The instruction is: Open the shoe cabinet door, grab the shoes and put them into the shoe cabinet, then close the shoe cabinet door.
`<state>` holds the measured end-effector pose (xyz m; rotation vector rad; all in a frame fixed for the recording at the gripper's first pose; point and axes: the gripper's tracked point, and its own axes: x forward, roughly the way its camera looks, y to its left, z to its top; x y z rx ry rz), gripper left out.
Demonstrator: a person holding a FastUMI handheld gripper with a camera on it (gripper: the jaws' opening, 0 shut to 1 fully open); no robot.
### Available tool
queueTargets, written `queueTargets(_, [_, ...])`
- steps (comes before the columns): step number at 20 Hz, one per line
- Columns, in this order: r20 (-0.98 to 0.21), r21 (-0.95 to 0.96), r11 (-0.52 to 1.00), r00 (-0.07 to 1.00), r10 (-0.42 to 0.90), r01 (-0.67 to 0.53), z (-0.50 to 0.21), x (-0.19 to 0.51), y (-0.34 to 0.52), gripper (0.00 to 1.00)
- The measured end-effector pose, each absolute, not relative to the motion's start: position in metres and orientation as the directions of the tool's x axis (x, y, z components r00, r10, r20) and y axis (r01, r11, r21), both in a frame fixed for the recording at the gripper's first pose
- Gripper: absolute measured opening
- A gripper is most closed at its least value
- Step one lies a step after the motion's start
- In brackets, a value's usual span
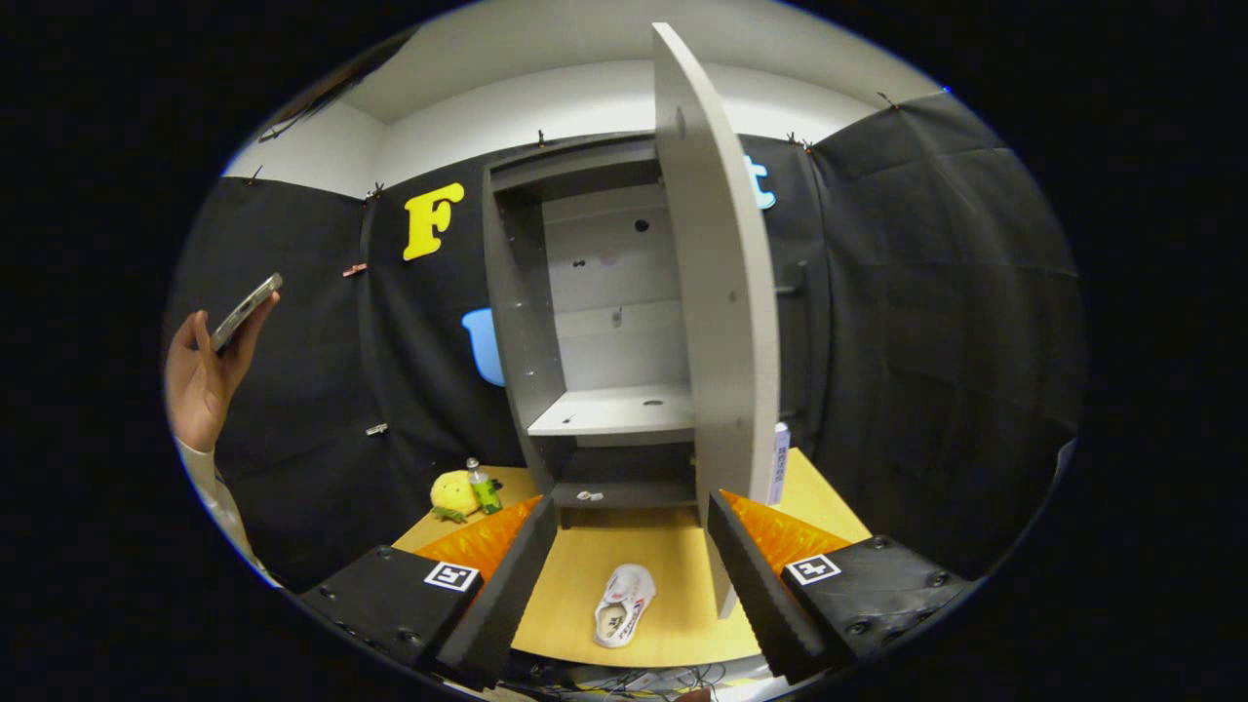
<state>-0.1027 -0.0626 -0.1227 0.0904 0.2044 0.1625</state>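
The grey shoe cabinet (575,322) stands beyond the fingers at the back of a wooden table (575,585). Its door (717,322) is swung wide open toward me, edge-on, just ahead of the right finger. Inside I see a bare middle shelf (614,414) and a dark lower compartment (624,478). A white shoe (624,606) lies on the table between the two fingers, close in front, its opening facing me. My gripper (629,575) is open, fingers spread wide with nothing held.
A yellow plush toy (453,494) and a small green bottle (483,487) sit on the table left of the cabinet. A person's hand (200,375) holds a phone (246,310) up at the far left. Black cloth walls surround the table.
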Motion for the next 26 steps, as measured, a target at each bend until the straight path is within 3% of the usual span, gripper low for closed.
queueTargets(6, [-0.436, 0.173, 0.974, 0.875, 0.212, -0.149, -0.243, -0.084, -0.008, 0.99])
queueTargets(17, [-0.688, 0.196, 0.979, 0.703, 0.182, -0.061, -0.462, -0.045, 0.029, 0.96])
queueTargets(20, [-0.723, 0.175, 0.985, 0.678, 0.133, -0.007, -0.507, -0.034, 0.025, 0.78])
queueTargets(23, [-0.734, 0.162, 0.987, 0.671, 0.105, 0.023, -0.534, -0.027, 0.025, 0.74])
queueTargets(24, [-0.726, 0.165, 0.986, 0.68, 0.107, 0.022, -0.538, -0.019, 0.027, 0.65])
queueTargets(26, [-0.706, 0.15, 0.989, 0.702, 0.095, 0.017, -0.545, -0.007, 0.029, 0.63])
